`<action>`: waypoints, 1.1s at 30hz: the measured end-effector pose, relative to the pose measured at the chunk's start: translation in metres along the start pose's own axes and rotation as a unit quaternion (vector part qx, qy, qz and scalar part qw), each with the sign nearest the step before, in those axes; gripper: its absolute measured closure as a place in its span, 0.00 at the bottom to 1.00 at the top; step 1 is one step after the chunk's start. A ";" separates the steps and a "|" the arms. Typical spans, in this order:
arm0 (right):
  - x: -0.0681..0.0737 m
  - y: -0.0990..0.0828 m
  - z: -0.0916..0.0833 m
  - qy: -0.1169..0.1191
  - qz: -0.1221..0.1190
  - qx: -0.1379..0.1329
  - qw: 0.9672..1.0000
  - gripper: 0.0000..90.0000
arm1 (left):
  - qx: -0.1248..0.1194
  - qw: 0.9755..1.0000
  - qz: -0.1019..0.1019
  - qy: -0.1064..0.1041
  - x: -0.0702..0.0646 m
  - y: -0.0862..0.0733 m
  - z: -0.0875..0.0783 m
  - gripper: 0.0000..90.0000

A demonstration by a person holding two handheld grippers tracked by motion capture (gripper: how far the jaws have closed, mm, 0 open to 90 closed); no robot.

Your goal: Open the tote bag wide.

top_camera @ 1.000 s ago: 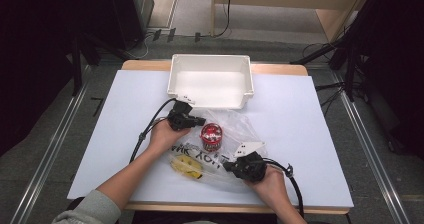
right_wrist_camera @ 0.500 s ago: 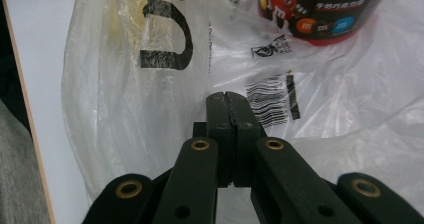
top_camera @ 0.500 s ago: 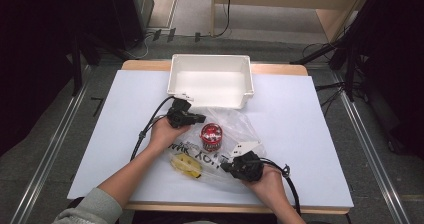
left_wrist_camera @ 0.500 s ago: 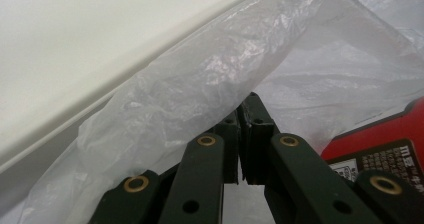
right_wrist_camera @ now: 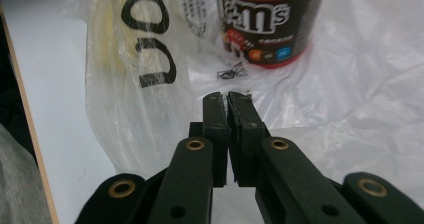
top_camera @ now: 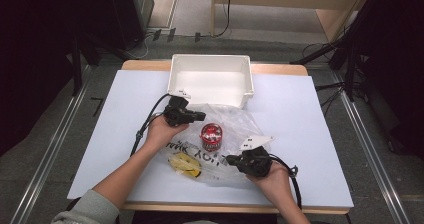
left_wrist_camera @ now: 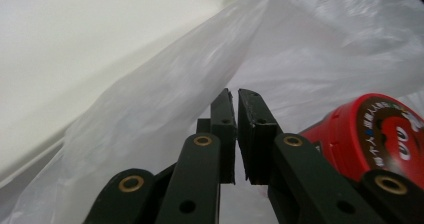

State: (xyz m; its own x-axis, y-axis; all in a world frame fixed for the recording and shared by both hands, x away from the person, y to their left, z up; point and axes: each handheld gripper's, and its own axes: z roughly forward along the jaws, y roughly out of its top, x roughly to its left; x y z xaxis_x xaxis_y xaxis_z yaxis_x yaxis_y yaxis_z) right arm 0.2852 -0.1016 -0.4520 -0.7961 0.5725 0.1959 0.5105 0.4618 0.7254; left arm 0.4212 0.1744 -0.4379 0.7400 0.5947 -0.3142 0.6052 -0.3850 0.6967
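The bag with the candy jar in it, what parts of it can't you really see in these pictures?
- Yellow thing in the plastic bag, high view: small and blurred by the film, so unidentifiable.
- Black lettering on the bag, right gripper view: crumpled and cut off, unreadable.
- Red jar, left gripper view: cut off by the edge. Right gripper view: its top is cropped.
- Whether the left tongs and right tongs pinch film: unclear.

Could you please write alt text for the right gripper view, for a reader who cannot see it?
The right hand-held gripper has its two black jaws closed on a fold of a clear plastic bag lying on a white table. Beyond the jaws stands a red-and-brown candy tub, with black lettering on the bag to its left.
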 end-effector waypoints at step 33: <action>-0.027 0.049 -0.026 -0.032 0.025 -0.048 0.998 1.00 | 0.015 0.999 0.011 -0.026 -0.030 -0.005 -0.050 1.00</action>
State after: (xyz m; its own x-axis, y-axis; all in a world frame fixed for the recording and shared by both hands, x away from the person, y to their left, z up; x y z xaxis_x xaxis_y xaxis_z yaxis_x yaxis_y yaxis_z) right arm 0.3233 -0.1119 -0.4040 -0.7460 0.6374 0.1931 0.5138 0.3665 0.7757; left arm 0.3816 0.1938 -0.3998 0.7672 0.5483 -0.3328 0.5965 -0.4191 0.6846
